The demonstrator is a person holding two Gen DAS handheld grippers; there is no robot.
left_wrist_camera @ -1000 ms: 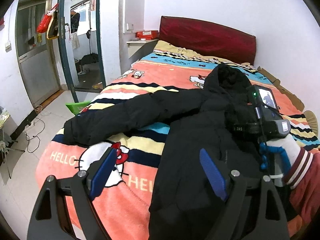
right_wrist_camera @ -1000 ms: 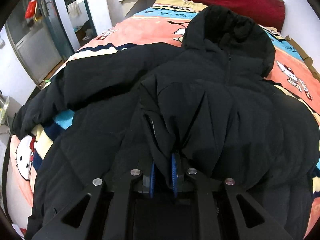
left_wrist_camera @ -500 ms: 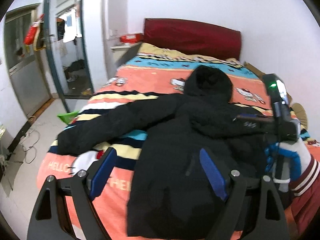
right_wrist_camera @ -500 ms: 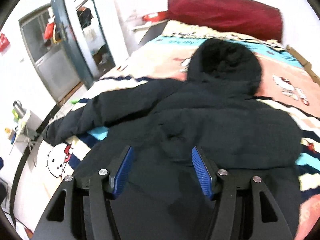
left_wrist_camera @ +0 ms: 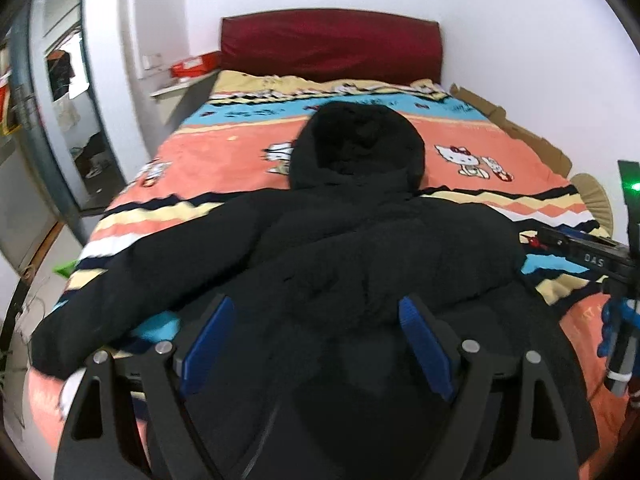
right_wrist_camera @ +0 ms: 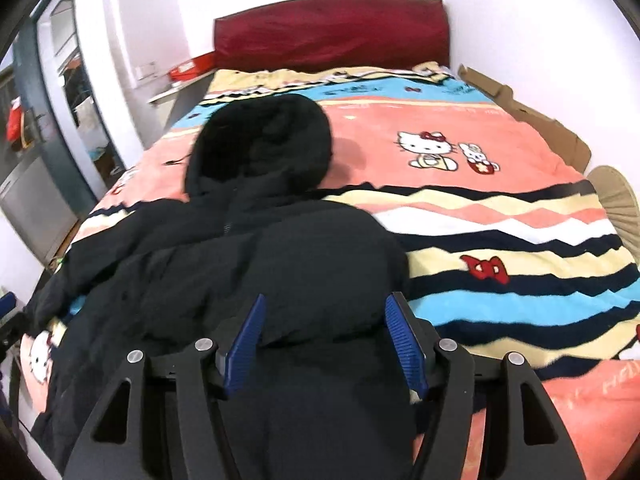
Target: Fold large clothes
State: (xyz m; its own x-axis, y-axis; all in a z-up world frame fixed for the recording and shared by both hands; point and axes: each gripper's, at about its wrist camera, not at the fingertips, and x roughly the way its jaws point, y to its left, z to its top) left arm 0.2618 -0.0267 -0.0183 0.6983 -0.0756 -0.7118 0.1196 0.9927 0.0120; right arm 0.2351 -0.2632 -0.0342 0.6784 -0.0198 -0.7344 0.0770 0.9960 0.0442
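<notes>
The jacket [left_wrist_camera: 360,264] lay face up across the bed [right_wrist_camera: 520,240], hood [right_wrist_camera: 264,148] toward the headboard [left_wrist_camera: 332,44]. Its right sleeve was already folded over the chest; the left sleeve [left_wrist_camera: 140,288] stretched out toward the bed's edge. The right gripper [right_wrist_camera: 324,340] had just been opening, its jaws apart, nothing between them. The left gripper [left_wrist_camera: 316,344] stood wide, empty. Judged step: between folds. Next, the outstretched sleeve wanted gripping near the cuff.

Home bedroom: bed [left_wrist_camera: 224,160] under cartoon-cat striped blanket [right_wrist_camera: 500,232], red padded headboard [left_wrist_camera: 332,42] at far end, small shelf [left_wrist_camera: 180,88] and doorway [left_wrist_camera: 68,120] left of bed.
</notes>
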